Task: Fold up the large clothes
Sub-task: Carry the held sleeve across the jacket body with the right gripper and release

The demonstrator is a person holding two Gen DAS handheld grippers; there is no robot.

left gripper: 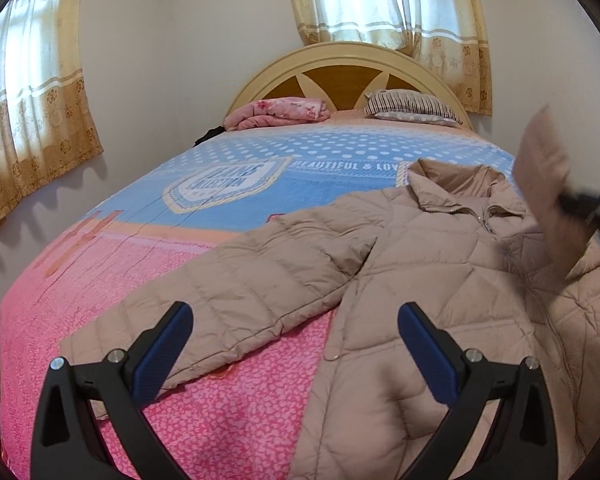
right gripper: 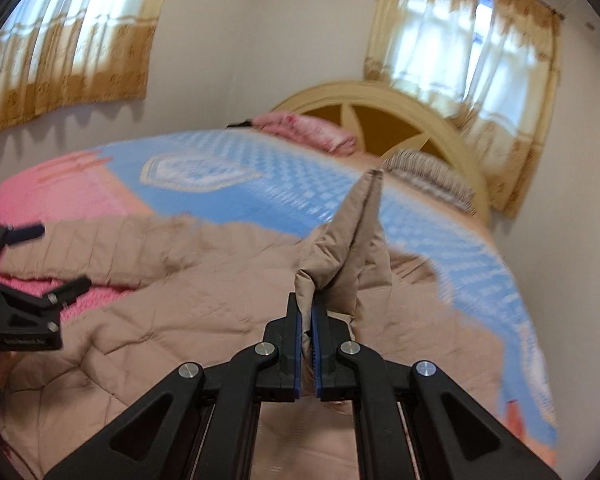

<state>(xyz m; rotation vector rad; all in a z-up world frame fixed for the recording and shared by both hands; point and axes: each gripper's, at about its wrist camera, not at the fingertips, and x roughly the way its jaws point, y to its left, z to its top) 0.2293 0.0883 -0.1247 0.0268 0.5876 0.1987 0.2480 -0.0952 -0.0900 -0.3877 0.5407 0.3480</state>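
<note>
Beige quilted jacket (left gripper: 440, 264) lies spread front-up on the bed (left gripper: 228, 200), collar toward the headboard (left gripper: 352, 68), zipper partly open at the neck. One sleeve (left gripper: 228, 300) stretches out flat across the pink part of the bedspread, its cuff just ahead of the left gripper (left gripper: 296, 354).

Left gripper: jaws spread wide, nothing between them. It tilts downward over the jacket's lower edge; the sleeve lies under and beyond its left finger, the body panel under its right finger. No contact with the fabric can be made out.

Right gripper (right gripper: 307, 320): jaws clamped together on a fold of the jacket's other sleeve (right gripper: 352, 248). The pinched cloth stands up ahead of the fingertips in a peaked ridge, cuff end pointing toward the headboard. Gripper tilts downward and the frame is motion-blurred. In the left wrist view this gripper (left gripper: 592, 208) shows at the far right edge, blurred, with the lifted sleeve (left gripper: 548, 176) raised above the jacket's shoulder.

Seen from the right wrist, the left gripper (right gripper: 58, 256) sits far to the left, fingers apart, over the flat sleeve.

Beyond both grippers: a folded pink blanket (left gripper: 278, 112) and a striped pillow (left gripper: 412, 107) against the headboard.
</note>
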